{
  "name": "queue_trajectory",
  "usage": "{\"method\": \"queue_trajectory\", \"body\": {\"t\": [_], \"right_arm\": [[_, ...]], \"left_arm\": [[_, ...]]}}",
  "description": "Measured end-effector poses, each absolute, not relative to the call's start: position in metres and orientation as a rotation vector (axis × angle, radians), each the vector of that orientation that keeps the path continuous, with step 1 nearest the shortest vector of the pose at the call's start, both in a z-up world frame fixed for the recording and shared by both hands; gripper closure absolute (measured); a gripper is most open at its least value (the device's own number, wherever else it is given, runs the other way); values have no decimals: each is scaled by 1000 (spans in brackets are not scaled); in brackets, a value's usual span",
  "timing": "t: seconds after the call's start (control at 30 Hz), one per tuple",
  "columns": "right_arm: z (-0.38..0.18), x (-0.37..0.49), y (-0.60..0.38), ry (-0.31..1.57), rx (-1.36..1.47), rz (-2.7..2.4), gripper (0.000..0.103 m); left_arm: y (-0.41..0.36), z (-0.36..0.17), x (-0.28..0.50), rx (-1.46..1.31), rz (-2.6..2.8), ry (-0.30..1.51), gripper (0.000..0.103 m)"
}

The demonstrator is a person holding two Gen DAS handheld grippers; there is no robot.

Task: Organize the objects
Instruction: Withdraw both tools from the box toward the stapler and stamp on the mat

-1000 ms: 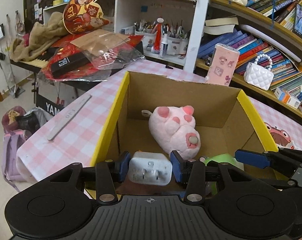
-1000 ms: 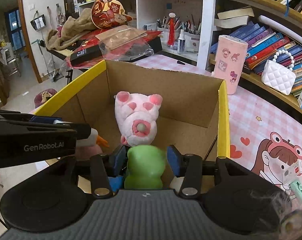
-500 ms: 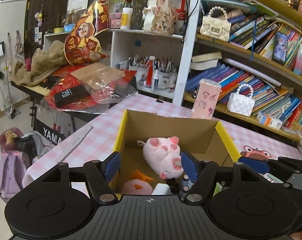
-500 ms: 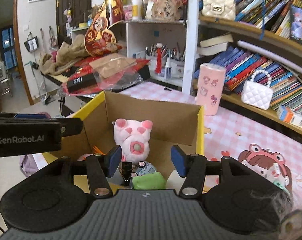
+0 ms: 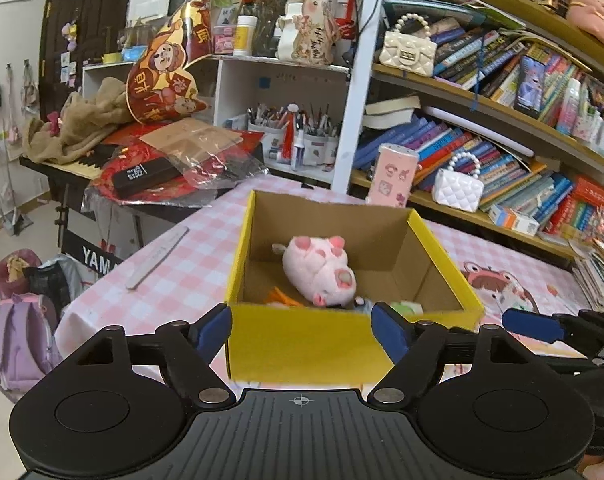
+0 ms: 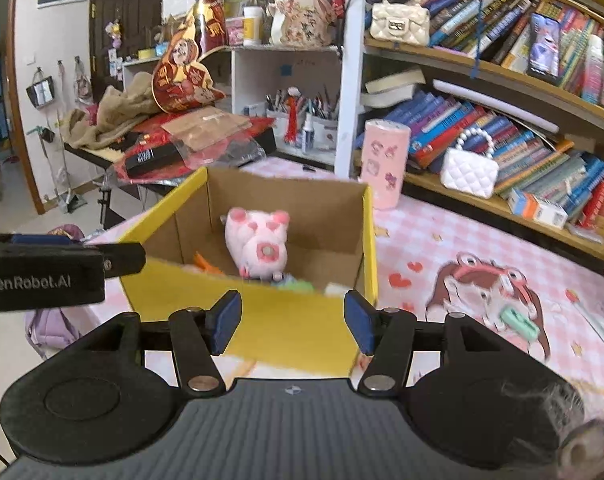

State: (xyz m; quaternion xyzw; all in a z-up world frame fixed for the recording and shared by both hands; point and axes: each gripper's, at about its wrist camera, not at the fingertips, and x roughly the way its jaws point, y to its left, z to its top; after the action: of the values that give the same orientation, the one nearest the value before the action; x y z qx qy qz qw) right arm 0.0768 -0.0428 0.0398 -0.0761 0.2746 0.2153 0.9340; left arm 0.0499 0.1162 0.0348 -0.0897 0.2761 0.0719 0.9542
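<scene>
A yellow cardboard box stands on the pink checked table; it also shows in the right wrist view. Inside lie a pink plush pig, an orange-and-pink toy and a green toy; the pig and green toy also show from the right. My left gripper is open and empty, in front of the box's near wall. My right gripper is open and empty, also in front of the box. A white charger is hidden below the near wall.
A pink cylinder and a white quilted purse stand behind the box by bookshelves. A grey nail file lies on the table to the left. A small green item lies on the cartoon mat at the right.
Both grippers opened: the left let go of the white charger, the right of the green toy, both now in the box. Both grippers pulled back up and away from the box.
</scene>
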Motion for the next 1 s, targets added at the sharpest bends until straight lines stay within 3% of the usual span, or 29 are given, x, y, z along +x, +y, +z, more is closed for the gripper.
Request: {"method": "queue_trajectory", "body": {"t": [1.0], "right_arm": [[-5, -20, -102, 740, -77, 126, 34]], "left_arm": [[58, -6, -1, -72, -61, 775, 12]]}}
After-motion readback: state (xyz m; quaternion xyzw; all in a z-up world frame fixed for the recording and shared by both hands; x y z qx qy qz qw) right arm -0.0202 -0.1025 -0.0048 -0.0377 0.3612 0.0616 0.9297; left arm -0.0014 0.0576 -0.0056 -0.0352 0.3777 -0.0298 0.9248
